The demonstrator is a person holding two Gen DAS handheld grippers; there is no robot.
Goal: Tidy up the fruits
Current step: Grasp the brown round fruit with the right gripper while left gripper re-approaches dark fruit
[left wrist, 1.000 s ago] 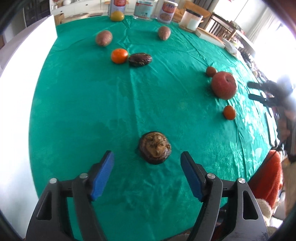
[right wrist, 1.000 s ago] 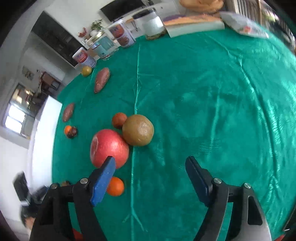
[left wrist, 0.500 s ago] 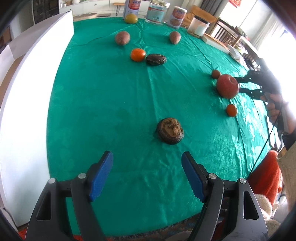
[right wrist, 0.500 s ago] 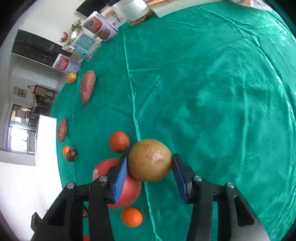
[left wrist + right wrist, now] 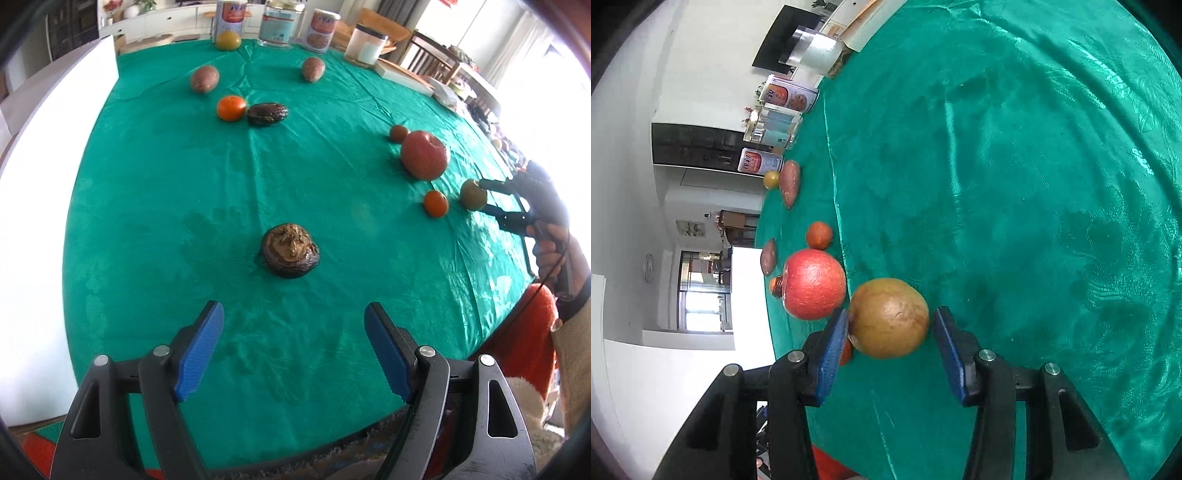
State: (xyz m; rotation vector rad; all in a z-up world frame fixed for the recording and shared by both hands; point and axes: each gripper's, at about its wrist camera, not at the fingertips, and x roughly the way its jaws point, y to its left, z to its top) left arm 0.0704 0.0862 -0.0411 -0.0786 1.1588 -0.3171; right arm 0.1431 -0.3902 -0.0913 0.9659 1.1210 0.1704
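1. In the right wrist view the right gripper [image 5: 890, 332] has a brown-green round fruit [image 5: 888, 318] between its blue pads. The left pad touches the fruit; the right pad looks a hair off the skin, so the grasp reads as light, not clenched.
2. In the left wrist view that same fruit [image 5: 473, 194] sits at the tip of the right gripper [image 5: 480, 195] at the right edge of the frame, apparently lifted off the green tablecloth [image 5: 166, 177].
3. The left gripper [image 5: 293, 343] is released and its jaws are opening, with nothing between them; a dark wrinkled fruit [image 5: 290, 250] lies beyond the pads, mid-frame.
4. Just beside the held fruit stands a large red apple [image 5: 814, 284]; a small orange fruit [image 5: 846, 352] peeks out behind the left pad.
5. To carry this step well, I judge the grip should centre on the fruit's widest part before any swing, since a round skin can roll out.
6. Steer clear of the apple and the small orange fruit.
7. Farther out, upper left of the right wrist view, lie a sweet potato [image 5: 789, 183] and tins [image 5: 790, 96].
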